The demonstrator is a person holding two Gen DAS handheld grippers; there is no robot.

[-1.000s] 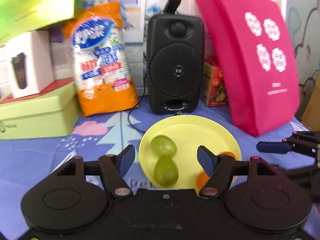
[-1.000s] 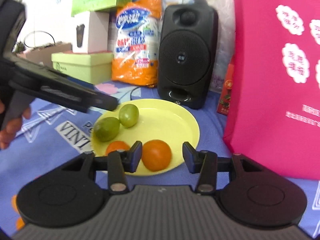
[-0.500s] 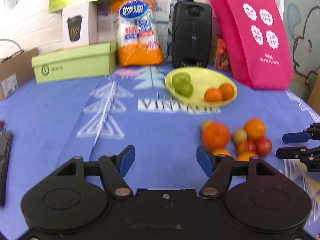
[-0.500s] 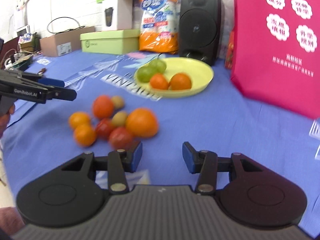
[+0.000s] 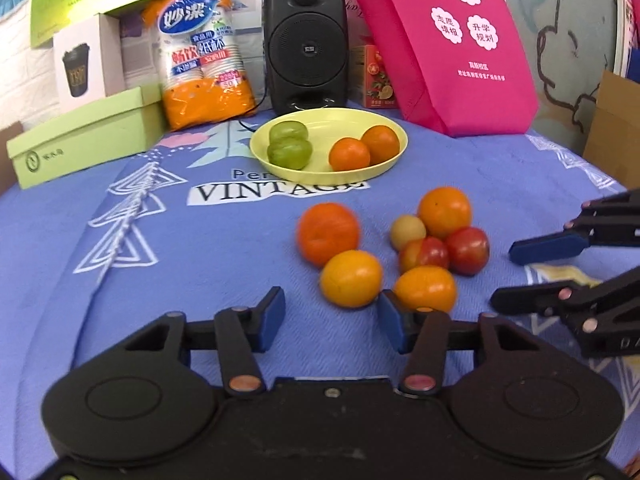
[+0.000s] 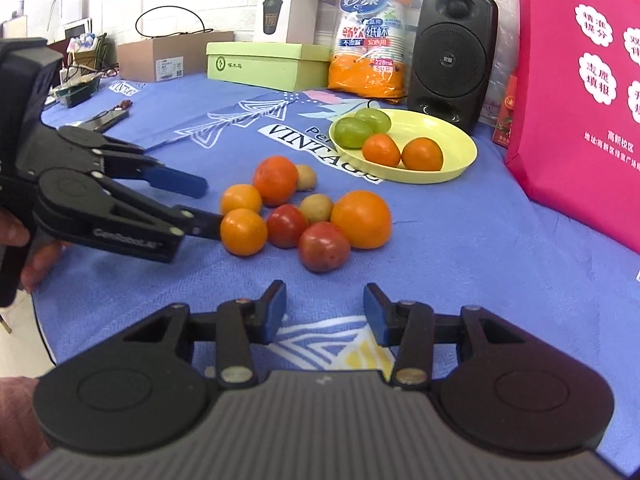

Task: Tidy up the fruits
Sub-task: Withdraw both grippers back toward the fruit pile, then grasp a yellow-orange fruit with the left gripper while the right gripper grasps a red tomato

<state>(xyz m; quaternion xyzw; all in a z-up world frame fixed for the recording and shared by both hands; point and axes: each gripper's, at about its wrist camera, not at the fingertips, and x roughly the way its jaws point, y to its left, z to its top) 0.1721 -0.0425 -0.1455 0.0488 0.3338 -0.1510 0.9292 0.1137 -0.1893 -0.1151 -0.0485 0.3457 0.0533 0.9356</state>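
Right now I hold both grippers low over the blue cloth (image 5: 200, 264) with nothing in either, because the loose fruit pile (image 5: 400, 248) lies just ahead and each needs an open mouth to take a piece. My left gripper (image 5: 331, 318) has its fingers spread wide; a yellow-orange fruit (image 5: 351, 278) sits just beyond the gap, and another one (image 5: 426, 289) is touching or nearly touching the tip of the right-hand finger, so I judge it is lined up for one of those two. My right gripper (image 6: 325, 312) is spread as well, and a red tomato (image 6: 324, 247) lies straight ahead of its fingertips, a little apart. The yellow plate (image 6: 460, 162) stands farther ahead, past the pile, already carrying two green fruits (image 6: 362, 127) on one side and two small oranges (image 6: 402, 152) on the other, grouped by colour. I take it that is why the rest wait on the cloth: most of the sorting is not yet done.
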